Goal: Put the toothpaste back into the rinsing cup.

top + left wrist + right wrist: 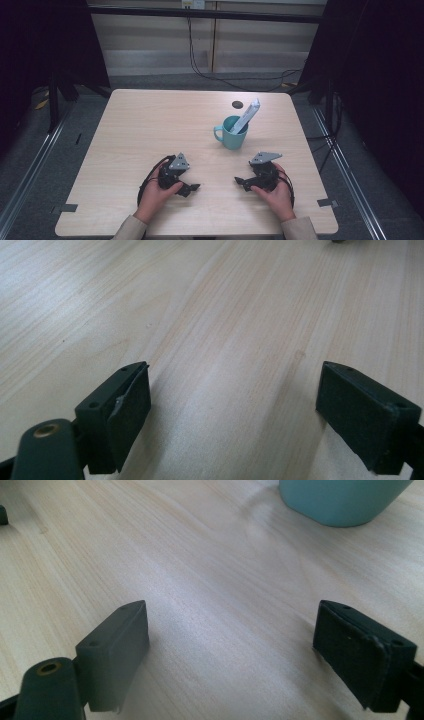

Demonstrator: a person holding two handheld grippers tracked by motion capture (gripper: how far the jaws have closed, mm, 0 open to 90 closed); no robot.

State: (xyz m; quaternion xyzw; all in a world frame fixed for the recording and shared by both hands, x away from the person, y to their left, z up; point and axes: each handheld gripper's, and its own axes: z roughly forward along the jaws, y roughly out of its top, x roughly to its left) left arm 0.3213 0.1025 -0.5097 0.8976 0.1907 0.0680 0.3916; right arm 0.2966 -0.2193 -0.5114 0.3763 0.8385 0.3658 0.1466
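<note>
Teal mug w/ white tube, far right. Left gripper, right gripper: near, jaws spread, empty. Step prob. pre-reach; next needs approach.

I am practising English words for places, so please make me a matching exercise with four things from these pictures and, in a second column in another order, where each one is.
Things
1. mug
2. white tube
3. left gripper
4. dark round spot

Places
a. leaning inside the mug, its top past the rim
b. on the table beyond the mug, towards the far edge
c. near the table's front edge, in a hand, jaws open
d. upright on the table, right of centre, handle to the left

Pairs: 1-d, 2-a, 3-c, 4-b
</note>
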